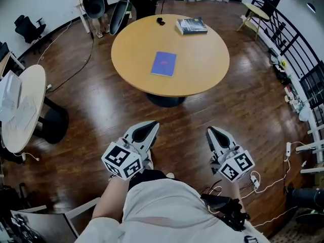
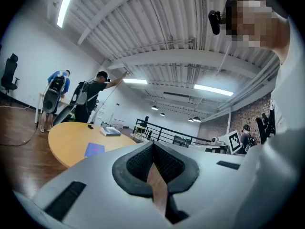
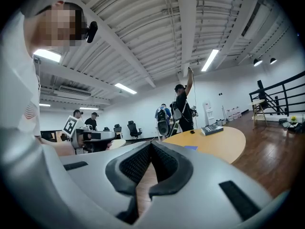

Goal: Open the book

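A thin blue book point(image 1: 164, 64) lies closed and flat near the middle of the round wooden table point(image 1: 202, 70). It also shows in the left gripper view as the blue book point(image 2: 94, 150) and in the right gripper view as the blue book point(image 3: 190, 148). My left gripper point(image 1: 150, 127) point(image 2: 153, 144) and right gripper point(image 1: 212, 132) point(image 3: 151, 143) are side by side close to my body, over the wooden floor, well short of the table. Both point level toward it. The jaws of each meet at the tips, with nothing between them.
A thick dark book point(image 1: 192, 25) and a small black object point(image 1: 160, 21) lie at the table's far edge. People with backpacks point(image 1: 96, 4) stand behind it. A white round table point(image 1: 23, 108) is at left, a black railing point(image 1: 288, 39) at right, and cables point(image 1: 273, 181) on the floor.
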The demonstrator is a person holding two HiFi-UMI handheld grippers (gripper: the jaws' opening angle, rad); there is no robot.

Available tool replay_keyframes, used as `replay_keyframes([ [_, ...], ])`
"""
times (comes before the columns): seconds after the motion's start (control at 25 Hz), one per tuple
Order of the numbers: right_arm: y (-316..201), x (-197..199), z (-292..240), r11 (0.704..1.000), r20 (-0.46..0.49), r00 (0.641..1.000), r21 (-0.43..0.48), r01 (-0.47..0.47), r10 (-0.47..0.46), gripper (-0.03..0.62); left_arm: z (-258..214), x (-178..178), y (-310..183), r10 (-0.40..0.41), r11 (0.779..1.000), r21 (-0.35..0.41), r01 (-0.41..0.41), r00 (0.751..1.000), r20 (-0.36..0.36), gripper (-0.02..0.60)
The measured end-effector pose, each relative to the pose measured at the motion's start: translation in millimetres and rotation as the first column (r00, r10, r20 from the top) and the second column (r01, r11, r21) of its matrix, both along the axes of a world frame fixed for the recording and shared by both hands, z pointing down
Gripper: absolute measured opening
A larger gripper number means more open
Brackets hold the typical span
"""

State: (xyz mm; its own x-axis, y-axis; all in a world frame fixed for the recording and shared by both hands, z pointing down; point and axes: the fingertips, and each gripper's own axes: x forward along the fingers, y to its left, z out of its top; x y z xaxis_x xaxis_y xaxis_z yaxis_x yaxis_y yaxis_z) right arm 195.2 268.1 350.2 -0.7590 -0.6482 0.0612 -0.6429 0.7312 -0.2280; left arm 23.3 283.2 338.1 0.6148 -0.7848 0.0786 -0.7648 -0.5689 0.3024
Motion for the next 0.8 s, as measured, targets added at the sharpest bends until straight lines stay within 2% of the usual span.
replay_keyframes([
  [0.12, -24.0, -17.4, -1.2, 1.0, -0.012, 1.0, -0.002, -0.006, 0.006, 0.0, 1.0, -17.0, -24.8, 0.005, 1.0, 0.004, -0.005, 1.0, -0.004, 0.009],
  [0.4, -89.6, -66.2, -6.1, 1.0, -0.048, 0.999, 0.001, 0.009, -0.009, 0.0, 1.8, -66.1, -93.2, -0.006, 1.0, 0.021, 0.005, 0.999, 0.037, 0.009],
  [0.8, -154.7, -156.4, -2.9, 1.0, -0.094, 0.995, -0.013, -0.014, 0.013, 0.0, 17.9, -147.8, -164.5, 0.052, 0.999, -0.009, -0.052, 0.999, -0.001, 0.009],
])
